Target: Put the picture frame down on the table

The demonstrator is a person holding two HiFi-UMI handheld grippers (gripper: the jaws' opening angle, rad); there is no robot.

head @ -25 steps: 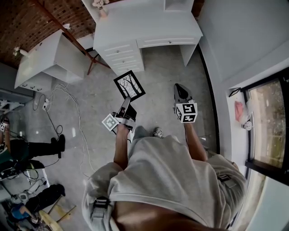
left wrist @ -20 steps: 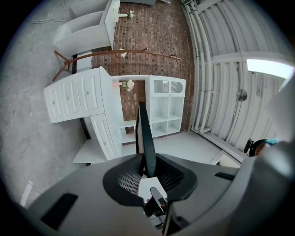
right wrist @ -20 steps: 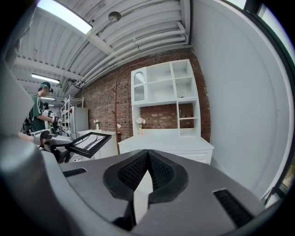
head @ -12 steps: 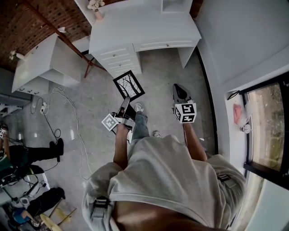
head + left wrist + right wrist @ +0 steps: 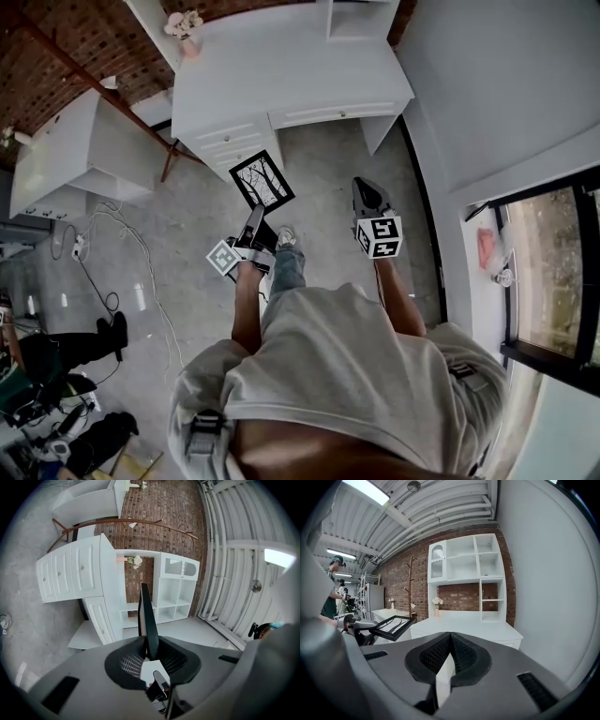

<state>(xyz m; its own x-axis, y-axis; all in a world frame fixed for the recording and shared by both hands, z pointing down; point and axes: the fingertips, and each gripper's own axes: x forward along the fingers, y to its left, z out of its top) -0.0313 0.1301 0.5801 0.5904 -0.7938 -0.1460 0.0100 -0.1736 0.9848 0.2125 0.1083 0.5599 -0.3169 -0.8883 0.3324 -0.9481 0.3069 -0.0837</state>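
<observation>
Left gripper [image 5: 253, 218] is clamped on the near edge of the picture frame [image 5: 262, 180], which juts out ahead of it, face up. The white table [image 5: 300, 56] lies straight ahead, just beyond the frame's far edge. Right gripper [image 5: 367, 194] hangs alongside, jaws together, empty.

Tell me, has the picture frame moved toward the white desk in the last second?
Yes. The picture frame, held in the left gripper, has come nearer the white desk; the floor gap before its drawers has shrunk.
</observation>
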